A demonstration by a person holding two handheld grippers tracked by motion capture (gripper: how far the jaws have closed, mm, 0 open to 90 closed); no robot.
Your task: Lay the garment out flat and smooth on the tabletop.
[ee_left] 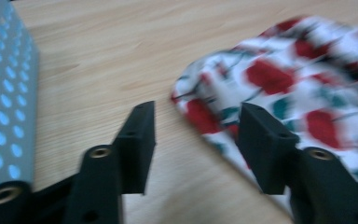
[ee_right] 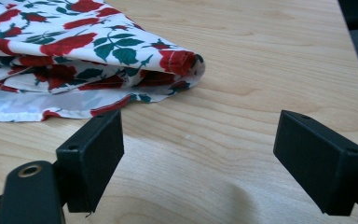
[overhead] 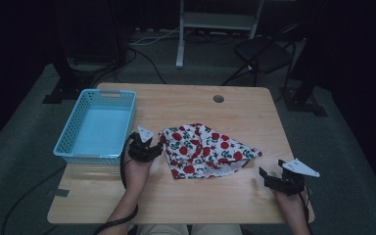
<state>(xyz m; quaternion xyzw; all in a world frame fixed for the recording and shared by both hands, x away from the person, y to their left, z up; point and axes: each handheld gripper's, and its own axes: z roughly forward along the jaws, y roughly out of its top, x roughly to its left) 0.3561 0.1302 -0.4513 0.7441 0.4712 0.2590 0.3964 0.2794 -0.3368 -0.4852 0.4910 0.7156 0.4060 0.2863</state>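
1. High view had a wooden table (overhead: 235, 196) w/ a crumpled cloth (overhead: 203, 149), white w/ red roses and green leaves, lying near the middle.
2. Blue perforated basket (overhead: 98, 125) sat at the table's left edge, well apart from the right gripper, close to the left one.
3. Left gripper (overhead: 152, 147) was held low at the cloth's left edge, between basket and cloth, hand (overhead: 138, 169) coming up from the bottom.
4. Left gripper view: jaws stood apart, nothing between them but bare wood; the cloth's hem (ee_left: 200, 116) sat just ahead of the gap, and one jaw overlapped the fabric in the frame. Touching or not, couldn't tell, pic was blurred.
5. Basket wall (ee_left: 4, 93) showed at the left of that view, just beside the other jaw.
6. Right gripper (overhead: 269, 177) hovered near the table's front right corner, off the cloth's right tip, grey plate (overhead: 301, 168) on top.
7. Right gripper view: jaws spread wide, empty, table grain between them; the cloth's folded corner (ee_right: 182, 65) lay ahead and to the left, clear of both jaws.
8. Behind the table: a dark chair (overhead: 264, 54) and a white frame (overhead: 215, 22) on the floor.
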